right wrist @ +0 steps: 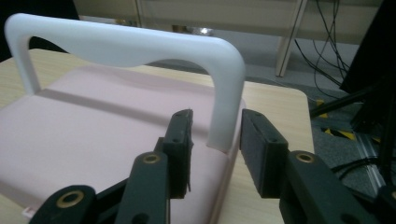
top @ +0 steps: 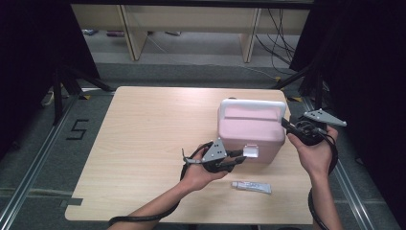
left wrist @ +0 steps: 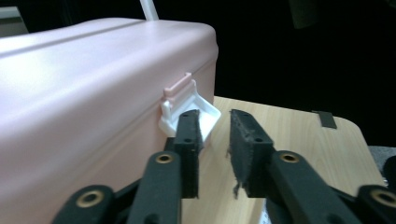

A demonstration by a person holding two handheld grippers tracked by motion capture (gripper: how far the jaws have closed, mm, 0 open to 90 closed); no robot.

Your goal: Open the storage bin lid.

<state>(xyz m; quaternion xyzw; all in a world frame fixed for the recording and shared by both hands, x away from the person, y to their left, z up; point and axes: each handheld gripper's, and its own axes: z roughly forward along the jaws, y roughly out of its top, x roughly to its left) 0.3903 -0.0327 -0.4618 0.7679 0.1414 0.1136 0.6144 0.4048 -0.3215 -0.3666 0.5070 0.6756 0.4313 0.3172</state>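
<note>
On the left part of the table [top: 143, 124] the wood is bare. The left hand [top: 198, 175] comes in from the bottom and holds the left gripper [top: 238, 157] near the front edge of the box [top: 251, 136], with the jaws pointing to the right, toward the box.

In the left gripper view, the two black jaws stand apart with a clear gap between them. One pad lies at the white latch [left wrist: 189, 114] on the front wall of the box, and I think it touches the latch, but the view is too close to be sure. The other pad is free over the table. The latch sticks out from the wall, under a small pink tab at the lid's edge. So this gripper is open and grips nothing.

The pink box stands on the right half of the table, with its lid closed and its white handle [top: 253, 105] standing upright. In front of it, near the table's front edge, lies a small white tube [top: 252, 187], well apart from the box.

The right hand [top: 316, 155] holds the right gripper [top: 287, 125] at the right end of the box. In the right gripper view, the jaws are open around the right post of the handle [right wrist: 224, 102]. The pads do not press it.
</note>
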